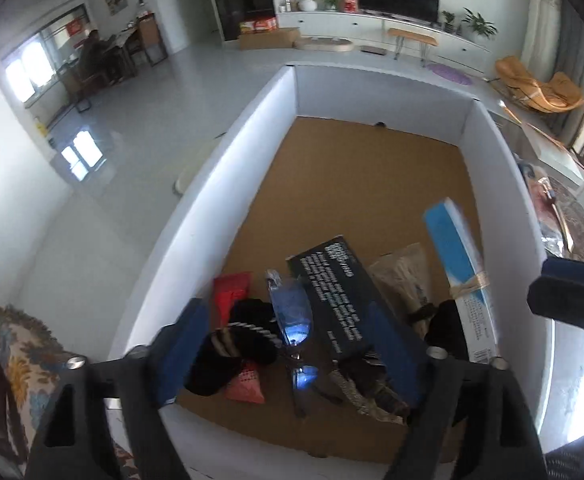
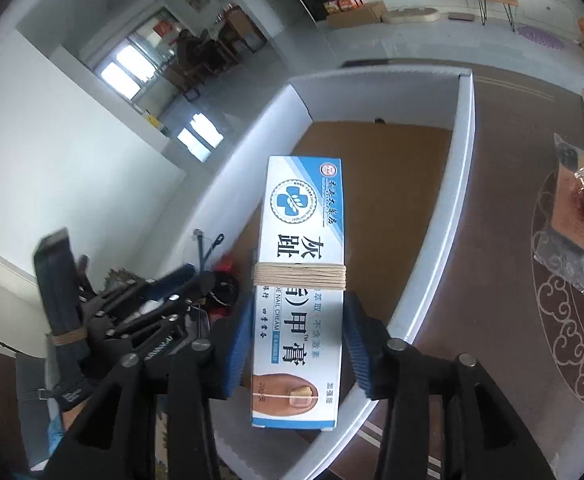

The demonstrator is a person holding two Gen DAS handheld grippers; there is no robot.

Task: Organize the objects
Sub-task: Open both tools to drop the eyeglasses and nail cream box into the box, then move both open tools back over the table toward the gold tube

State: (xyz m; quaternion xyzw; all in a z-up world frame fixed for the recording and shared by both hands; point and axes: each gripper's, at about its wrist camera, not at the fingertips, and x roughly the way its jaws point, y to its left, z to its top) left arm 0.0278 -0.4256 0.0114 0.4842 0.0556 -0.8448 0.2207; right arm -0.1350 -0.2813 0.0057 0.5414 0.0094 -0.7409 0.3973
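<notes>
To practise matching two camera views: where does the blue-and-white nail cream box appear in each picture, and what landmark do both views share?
Left wrist view: the nail cream box is at right of centre, tilted over the bin, beside the black box.
Right wrist view: the nail cream box fills the centre, clamped between the right gripper fingers.
Shared landmark: the white-walled bin, and the string band around the box.
</notes>
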